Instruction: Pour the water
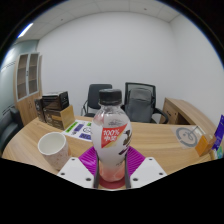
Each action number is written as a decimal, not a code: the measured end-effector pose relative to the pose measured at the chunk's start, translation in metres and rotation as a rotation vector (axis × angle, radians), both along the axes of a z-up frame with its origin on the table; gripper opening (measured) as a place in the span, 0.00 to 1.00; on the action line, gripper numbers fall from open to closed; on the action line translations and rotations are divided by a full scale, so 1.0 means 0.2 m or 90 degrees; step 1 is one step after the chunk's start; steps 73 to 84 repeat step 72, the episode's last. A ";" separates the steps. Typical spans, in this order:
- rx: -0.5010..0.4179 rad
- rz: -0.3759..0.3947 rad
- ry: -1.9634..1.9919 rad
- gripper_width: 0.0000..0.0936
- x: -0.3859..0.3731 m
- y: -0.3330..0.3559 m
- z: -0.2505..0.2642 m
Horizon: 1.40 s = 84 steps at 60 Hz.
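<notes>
A clear plastic bottle (112, 135) with a black cap, a red and white label and pink liquid stands upright between my fingers. My gripper (112, 172) is shut on the bottle's lower body, with a purple pad (88, 158) pressed against each side. The bottle is held above the wooden table (160, 140). A white paper cup (54, 150) stands on the table just left of the bottle, beyond my left finger. Its open mouth faces up, and its inside cannot be seen.
A black box (53, 104) and a printed carton (62, 117) sit at the table's far left. Two office chairs (140, 100) stand behind the table. A blue item (217, 135) lies at the table's right. A wooden cabinet (28, 75) stands against the far left wall.
</notes>
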<state>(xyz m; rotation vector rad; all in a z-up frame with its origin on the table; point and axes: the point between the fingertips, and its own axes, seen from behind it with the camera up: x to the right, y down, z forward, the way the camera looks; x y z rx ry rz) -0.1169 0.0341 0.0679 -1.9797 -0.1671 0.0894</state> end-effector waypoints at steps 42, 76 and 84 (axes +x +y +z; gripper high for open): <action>-0.132 -0.106 0.005 0.92 0.09 -0.71 0.38; -0.125 -0.152 0.002 0.92 0.12 -1.02 0.64; -0.125 -0.152 0.002 0.92 0.12 -1.02 0.64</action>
